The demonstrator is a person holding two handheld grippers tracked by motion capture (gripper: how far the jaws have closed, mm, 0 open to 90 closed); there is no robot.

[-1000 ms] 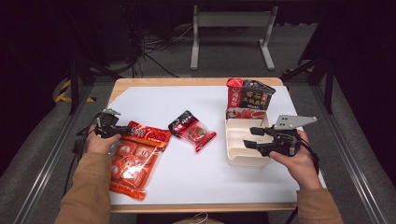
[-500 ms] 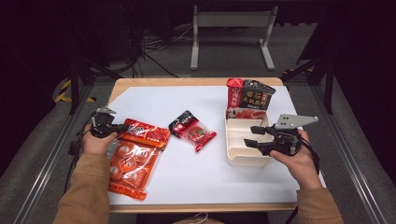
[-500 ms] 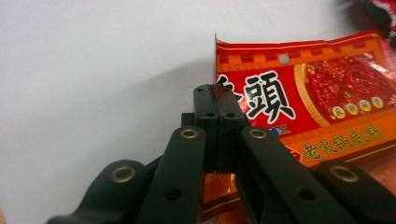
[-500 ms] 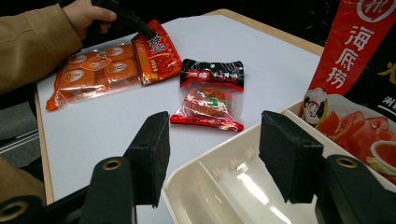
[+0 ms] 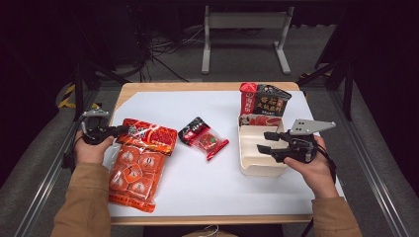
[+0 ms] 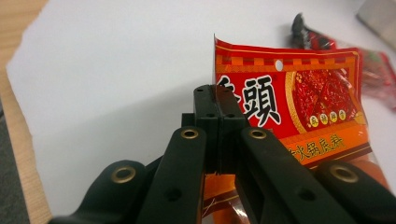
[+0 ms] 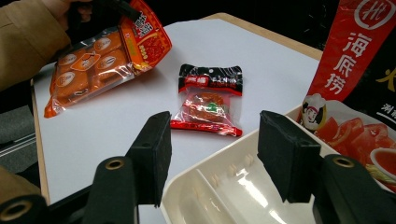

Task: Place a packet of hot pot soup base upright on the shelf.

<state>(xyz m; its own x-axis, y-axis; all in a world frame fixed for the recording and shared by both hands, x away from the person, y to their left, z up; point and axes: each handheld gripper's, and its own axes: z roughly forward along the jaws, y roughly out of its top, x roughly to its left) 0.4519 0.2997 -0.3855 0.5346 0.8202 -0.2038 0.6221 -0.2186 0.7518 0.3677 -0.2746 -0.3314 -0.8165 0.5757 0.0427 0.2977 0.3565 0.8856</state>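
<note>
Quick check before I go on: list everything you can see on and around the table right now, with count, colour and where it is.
large sauce packet: 1, orange and red, left part of the white sheet, its top corner pinched.
small sauce packet: 1, red, black and clear, middle of the sheet, lying free.
tray: 1, cream, divided, right side; a red pouch lies at its far end.
upright packets: 2, red and black, behind the tray.
white sheet: 1, covering the wooden table.
metal stand: 1, grey, on the floor beyond.
left gripper: black, shut on the large packet.
right gripper: black, open above the tray.
</note>
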